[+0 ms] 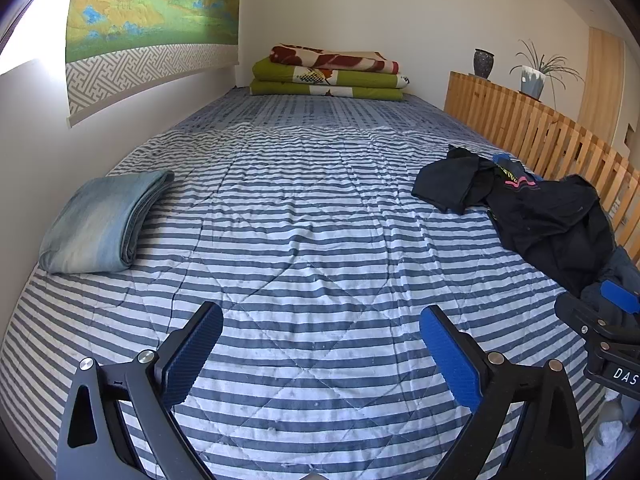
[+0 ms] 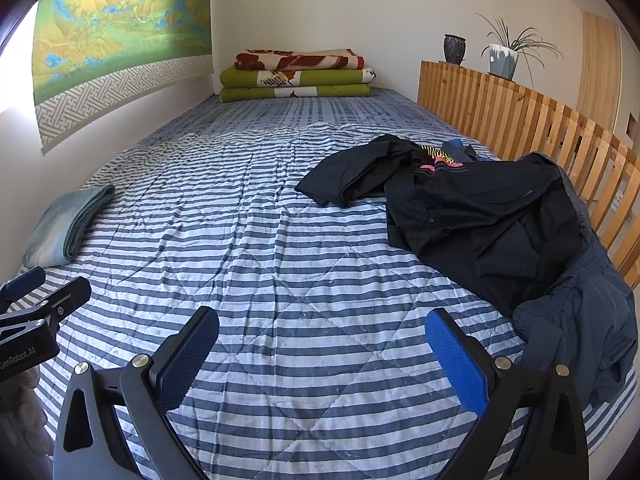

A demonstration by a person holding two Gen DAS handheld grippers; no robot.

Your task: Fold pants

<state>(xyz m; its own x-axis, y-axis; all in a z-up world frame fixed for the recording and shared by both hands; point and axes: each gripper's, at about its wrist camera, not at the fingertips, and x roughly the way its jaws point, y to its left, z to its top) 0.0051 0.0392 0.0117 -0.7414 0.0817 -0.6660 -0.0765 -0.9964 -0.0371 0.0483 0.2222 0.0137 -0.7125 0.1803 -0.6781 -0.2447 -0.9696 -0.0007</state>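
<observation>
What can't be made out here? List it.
- Dark pile, both views: the garments overlap, so their number and kinds are unclear.
- Grey-blue garment, right wrist view: cut off by the edge.
- Folded jeans, both views: inner layers hidden by the fold.
- Person, both views: out of frame.

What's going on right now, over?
Left gripper and right gripper open, empty. Black pants unfolded, right side. Folded jeans left. Nothing blocking.
</observation>
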